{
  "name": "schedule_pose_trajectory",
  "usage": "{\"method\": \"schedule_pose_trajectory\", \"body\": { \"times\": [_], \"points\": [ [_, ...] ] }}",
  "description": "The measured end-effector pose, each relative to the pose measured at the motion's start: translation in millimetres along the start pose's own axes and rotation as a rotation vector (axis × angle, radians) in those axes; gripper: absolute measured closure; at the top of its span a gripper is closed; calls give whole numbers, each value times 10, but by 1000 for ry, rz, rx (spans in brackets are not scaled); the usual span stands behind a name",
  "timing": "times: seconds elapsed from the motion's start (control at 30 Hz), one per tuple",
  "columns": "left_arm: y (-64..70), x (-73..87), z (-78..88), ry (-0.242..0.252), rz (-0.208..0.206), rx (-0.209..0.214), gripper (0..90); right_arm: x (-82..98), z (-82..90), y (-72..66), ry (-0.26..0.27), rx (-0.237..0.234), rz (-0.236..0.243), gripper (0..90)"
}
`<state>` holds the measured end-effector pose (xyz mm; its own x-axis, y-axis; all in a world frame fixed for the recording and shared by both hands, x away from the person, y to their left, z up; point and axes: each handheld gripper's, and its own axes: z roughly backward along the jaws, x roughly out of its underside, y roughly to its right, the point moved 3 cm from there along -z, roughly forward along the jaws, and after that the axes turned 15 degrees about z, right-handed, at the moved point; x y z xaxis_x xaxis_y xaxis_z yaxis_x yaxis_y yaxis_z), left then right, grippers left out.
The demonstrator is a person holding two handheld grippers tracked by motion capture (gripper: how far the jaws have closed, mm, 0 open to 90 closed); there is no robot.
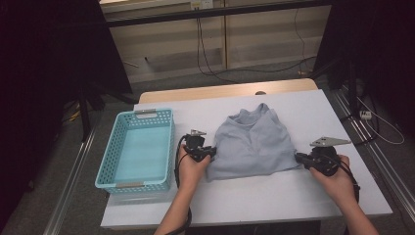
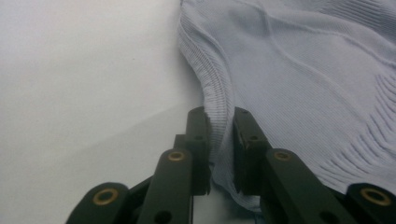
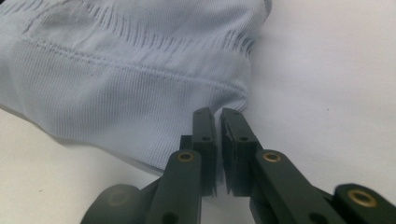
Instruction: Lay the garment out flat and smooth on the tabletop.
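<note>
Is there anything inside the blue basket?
No, in the high view the blue basket on the table shows just its bare bottom, and the light blue shirt lies beside it.

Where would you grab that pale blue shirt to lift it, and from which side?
Judging by how it lies, take the shirt by its two near corners, coming in level from each side. It lies flat, so only the edges offer a fold to pinch. The left gripper and right gripper already clamp there.
</note>
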<state>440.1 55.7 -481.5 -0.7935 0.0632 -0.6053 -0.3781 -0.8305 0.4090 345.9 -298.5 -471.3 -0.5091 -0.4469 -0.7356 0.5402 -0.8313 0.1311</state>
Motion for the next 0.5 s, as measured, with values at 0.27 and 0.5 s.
{"method": "schedule_pose_trajectory", "body": {
  "times": [0.27, 0.5],
  "points": [
    [13, -183, 142, 20, 2, 5, 821, -30, 77, 60, 48, -10, -39, 864],
    [-42, -330, 119, 54, -32, -24, 827, -79, 61, 55, 65, -1, -30, 871]
  ]
}}
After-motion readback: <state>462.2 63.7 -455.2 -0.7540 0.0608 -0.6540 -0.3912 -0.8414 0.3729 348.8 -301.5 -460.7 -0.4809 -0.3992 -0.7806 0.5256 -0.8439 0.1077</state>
